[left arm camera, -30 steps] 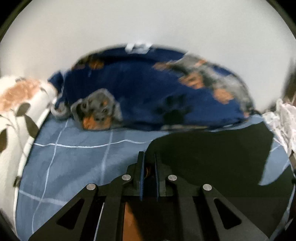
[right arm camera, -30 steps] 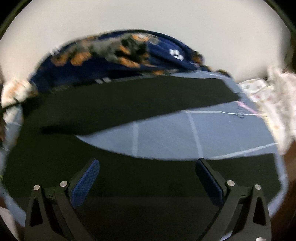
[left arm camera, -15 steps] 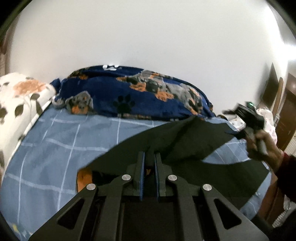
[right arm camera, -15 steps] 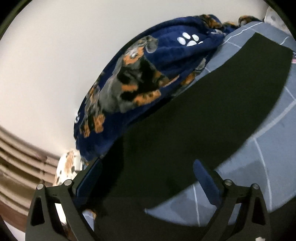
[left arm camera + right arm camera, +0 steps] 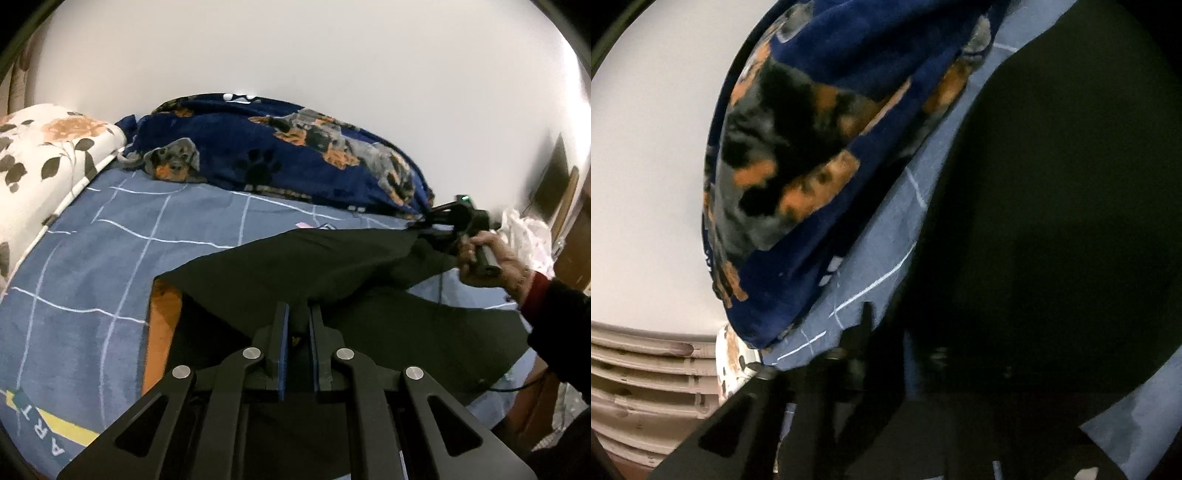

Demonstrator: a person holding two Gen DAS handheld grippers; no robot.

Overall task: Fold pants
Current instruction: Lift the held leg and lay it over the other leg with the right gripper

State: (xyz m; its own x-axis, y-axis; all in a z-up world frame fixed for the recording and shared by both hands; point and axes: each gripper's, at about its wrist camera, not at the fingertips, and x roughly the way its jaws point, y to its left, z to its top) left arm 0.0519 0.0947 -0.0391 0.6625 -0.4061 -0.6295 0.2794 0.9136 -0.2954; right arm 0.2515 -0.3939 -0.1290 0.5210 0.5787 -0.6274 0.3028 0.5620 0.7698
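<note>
L tongs [image 5: 296, 325] pinched on black pants [image 5: 332, 266], lifted over bed [image 5: 110, 236] centre. R tongs [image 5: 424, 221] at 3 o'clock grip other edge. Soft, light, droopy; hold corners.

A plain white wall [image 5: 295, 48] rises behind the blue checked bed [image 5: 92, 258], wooden door [image 5: 576, 236] at right.

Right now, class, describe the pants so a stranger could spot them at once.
Start at the bed with the blue checked sheet. In front of the navy dog-print blanket, a plain black cloth lies spread: the pants. Unlike its neighbours, it carries no pattern at all.
</note>
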